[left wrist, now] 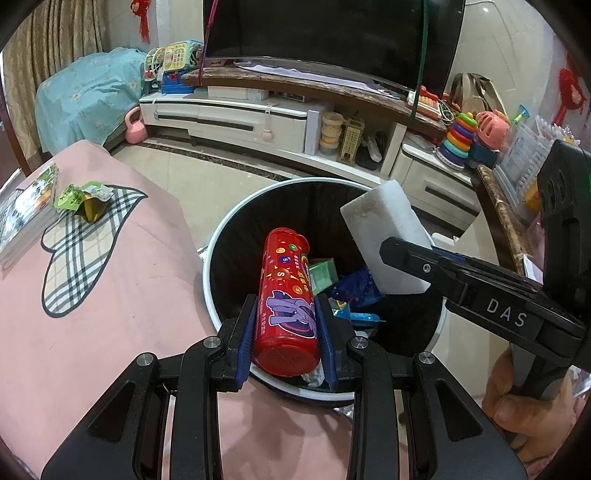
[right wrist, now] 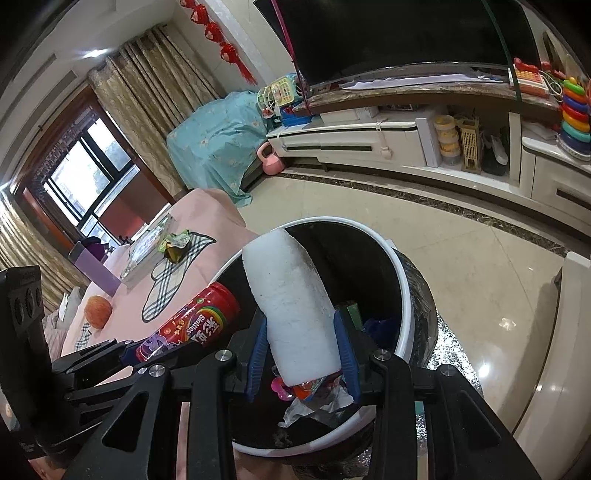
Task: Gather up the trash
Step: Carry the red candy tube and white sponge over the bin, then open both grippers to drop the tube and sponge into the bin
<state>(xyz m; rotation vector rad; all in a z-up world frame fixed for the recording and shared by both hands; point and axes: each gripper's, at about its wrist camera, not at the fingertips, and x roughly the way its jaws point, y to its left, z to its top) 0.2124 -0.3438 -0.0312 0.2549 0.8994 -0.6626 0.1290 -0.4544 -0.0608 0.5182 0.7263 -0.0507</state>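
Down the left side of the left wrist view, a pink tablecloth (left wrist: 110, 288) is spread, with a green wrapper (left wrist: 83, 199) left lying at upper left. Lower middle, a white-rimmed trash bin (left wrist: 212, 258) is parked, already loaded with scraps. Over its opening, a red candy tube (left wrist: 286, 295) is clamped by the left gripper (left wrist: 286, 332), and a white foam block (right wrist: 291, 295) is pinched by the right gripper (right wrist: 303, 354), centre frame.

Home living room, television (left wrist: 332, 29) on low cabinet (left wrist: 236, 118), curtains (right wrist: 155, 92), children's toys (left wrist: 458, 136)
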